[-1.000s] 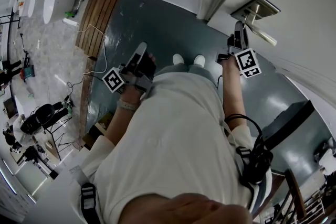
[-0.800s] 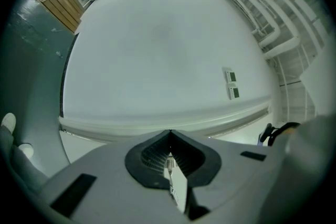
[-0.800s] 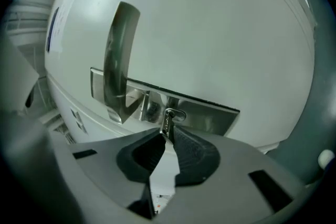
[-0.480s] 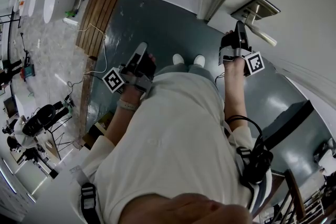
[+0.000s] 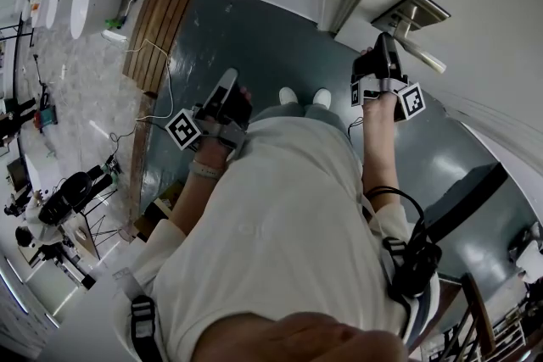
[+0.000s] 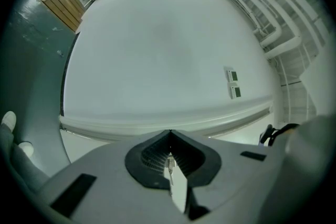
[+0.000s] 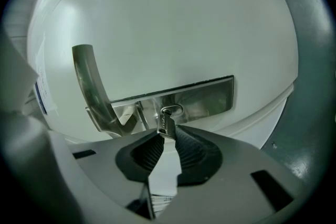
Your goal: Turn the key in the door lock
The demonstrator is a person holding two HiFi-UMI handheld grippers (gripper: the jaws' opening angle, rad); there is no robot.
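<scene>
R gripper (image 7: 167, 135): grey jaws nipped narrow on small silver metal key (image 7: 166, 124), which sits in keyhole of brushed steel lock plate (image 7: 207, 94), far right, beside curved metal handle (image 7: 86, 78). L gripper (image 6: 169, 136): jaws together, empty.

No writing can be read, not even on the key (image 7: 166, 126).

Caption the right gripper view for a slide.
Right gripper shut on the key in the lock plate, beside the handle.

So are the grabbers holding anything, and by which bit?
The right gripper pinches the key by its head, its blade in the door lock. The left gripper holds nothing; its jaws are together.
</scene>
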